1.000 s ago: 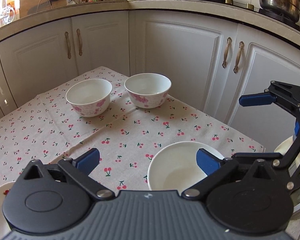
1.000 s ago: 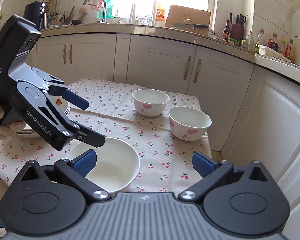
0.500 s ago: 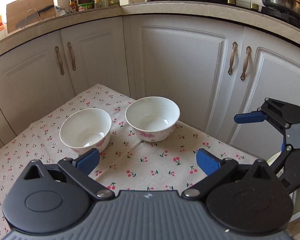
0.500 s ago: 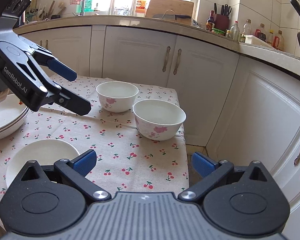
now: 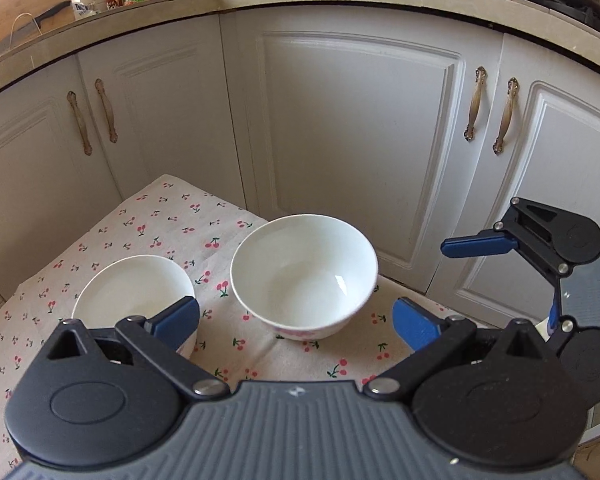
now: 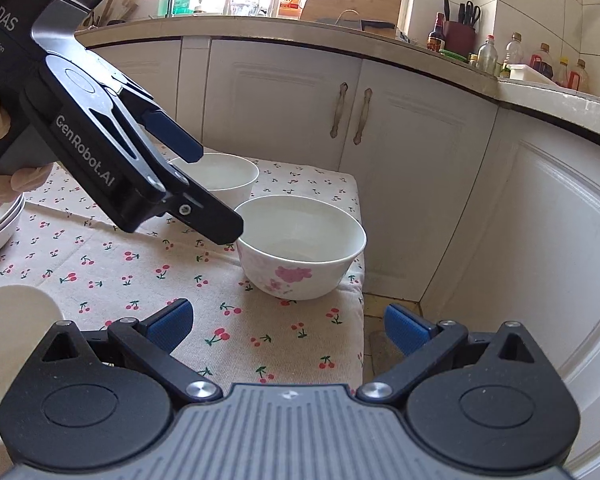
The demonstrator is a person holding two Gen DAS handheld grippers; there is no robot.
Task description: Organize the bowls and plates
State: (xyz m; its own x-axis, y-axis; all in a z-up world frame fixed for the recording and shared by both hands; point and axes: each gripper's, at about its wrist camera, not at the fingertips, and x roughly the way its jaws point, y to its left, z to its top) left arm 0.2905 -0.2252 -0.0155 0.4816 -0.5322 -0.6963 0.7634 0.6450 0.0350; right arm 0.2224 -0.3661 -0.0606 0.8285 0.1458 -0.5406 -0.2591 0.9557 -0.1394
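Two white bowls with pink flowers stand on the cherry-print tablecloth (image 5: 148, 224). The nearer bowl (image 5: 303, 280) lies just ahead between the open jaws of my left gripper (image 5: 296, 322); the second bowl (image 5: 132, 300) is at its left, partly behind the left finger. In the right wrist view my right gripper (image 6: 286, 328) is open and empty, a short way before the same bowl (image 6: 300, 258). The left gripper (image 6: 204, 196) hovers open over the bowls there, hiding part of the far bowl (image 6: 232, 176). The right gripper also shows in the left wrist view (image 5: 499, 272).
A white plate (image 6: 12, 320) lies at the table's near left, and stacked plates (image 6: 0, 224) at the far left. White cabinet doors (image 5: 351, 136) stand close behind the table. The table's right edge (image 6: 359, 280) drops to the floor beside the bowl.
Both grippers have moved forward toward the two bowls. The white plate has slipped out of the left wrist view and to the edge of the right wrist view. Both stayed open.
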